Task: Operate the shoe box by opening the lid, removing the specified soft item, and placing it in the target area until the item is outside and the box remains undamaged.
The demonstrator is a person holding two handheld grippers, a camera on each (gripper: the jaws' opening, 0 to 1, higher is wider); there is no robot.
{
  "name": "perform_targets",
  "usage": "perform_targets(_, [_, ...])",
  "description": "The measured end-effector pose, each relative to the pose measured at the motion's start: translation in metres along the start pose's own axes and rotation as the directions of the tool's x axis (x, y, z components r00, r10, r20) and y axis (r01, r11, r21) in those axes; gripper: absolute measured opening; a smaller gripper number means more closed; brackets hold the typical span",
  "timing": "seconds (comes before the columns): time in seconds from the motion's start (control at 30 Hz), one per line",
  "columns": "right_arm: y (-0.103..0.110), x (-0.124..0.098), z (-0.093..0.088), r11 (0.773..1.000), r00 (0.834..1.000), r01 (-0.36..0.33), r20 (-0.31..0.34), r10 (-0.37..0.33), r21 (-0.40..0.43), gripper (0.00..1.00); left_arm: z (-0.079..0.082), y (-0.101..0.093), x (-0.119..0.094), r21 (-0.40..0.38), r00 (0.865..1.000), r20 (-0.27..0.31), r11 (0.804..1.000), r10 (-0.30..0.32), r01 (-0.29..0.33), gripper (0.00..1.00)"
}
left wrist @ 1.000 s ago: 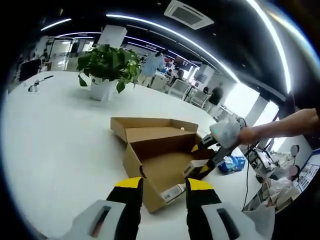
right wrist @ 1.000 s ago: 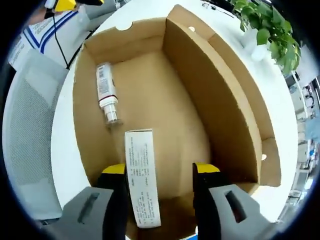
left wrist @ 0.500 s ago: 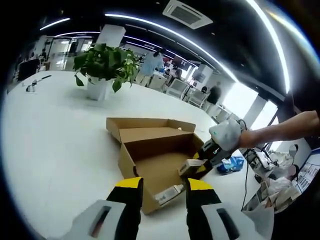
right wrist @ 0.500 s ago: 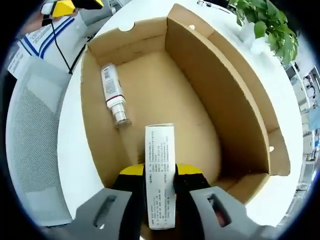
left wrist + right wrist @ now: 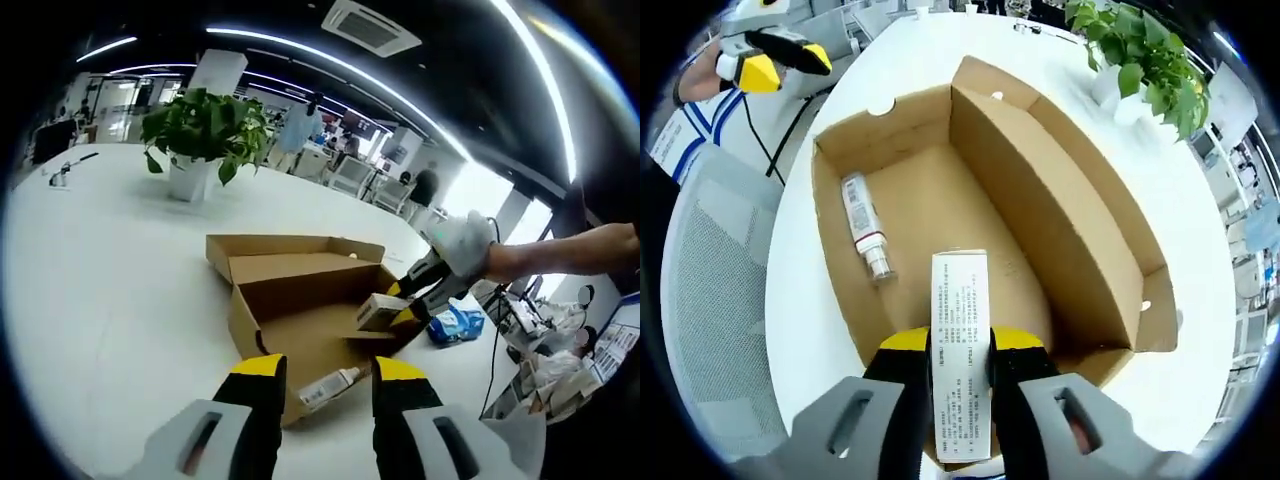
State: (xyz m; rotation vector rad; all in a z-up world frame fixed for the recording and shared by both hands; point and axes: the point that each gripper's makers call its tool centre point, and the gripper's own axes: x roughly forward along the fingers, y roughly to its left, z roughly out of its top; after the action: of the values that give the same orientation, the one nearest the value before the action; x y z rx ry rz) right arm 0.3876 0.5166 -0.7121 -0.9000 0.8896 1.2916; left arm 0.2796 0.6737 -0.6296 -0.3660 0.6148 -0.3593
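The shoe box (image 5: 970,210) sits open on the white table (image 5: 110,260), its lid (image 5: 1060,190) folded back toward the potted plant (image 5: 205,135). The right gripper (image 5: 960,345) is clenched on a small white carton (image 5: 960,330) printed with fine text, and holds it above the box floor, over the end of the box farthest from the plant. From the left gripper view the same carton (image 5: 380,312) hangs in the jaws just over the box's far wall. A white spray bottle (image 5: 865,225) lies on the cardboard floor, close to the long wall opposite the lid. The left gripper (image 5: 325,385) hovers just outside the near corner of the box, jaws apart and gripping nothing.

This looks like the removal step: the item is gripped and raised, but not yet clear of the box. Next, I'd guess, the carton needs carrying up and over the wall without knocking the cardboard, then setting down on the table beside the box. A blue-and-white packet (image 5: 452,325) lies on the table beyond the box; whether that marks the target area I cannot tell.
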Motion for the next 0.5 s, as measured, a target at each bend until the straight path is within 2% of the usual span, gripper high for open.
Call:
perform_targets(0.13, [-0.002, -0.013, 0.008, 0.999, 0.999, 0.020, 0.040, -0.021, 0.026, 0.18, -0.004, -0.005, 0.000, 0.006, 1.000, -0.007, 1.000, -0.009, 0.009, 0.34])
perform_targets(0.27, [-0.005, -0.027, 0.009, 0.999, 0.997, 0.043, 0.057, -0.044, 0.023, 0.18, -0.003, -0.004, 0.001, 0.014, 1.000, -0.012, 1.000, -0.018, 0.018, 0.34])
perform_targets(0.37, [-0.010, -0.042, 0.013, 0.996, 0.992, 0.054, 0.111, -0.062, 0.069, 0.18, -0.005, -0.006, 0.003, 0.020, 1.000, -0.019, 1.000, -0.024, 0.024, 0.34])
perform_targets(0.5, [-0.016, -0.061, 0.013, 0.991, 0.986, 0.076, 0.142, -0.091, 0.109, 0.18, -0.005, -0.008, 0.005, 0.028, 0.999, -0.027, 0.999, -0.030, 0.030, 0.34])
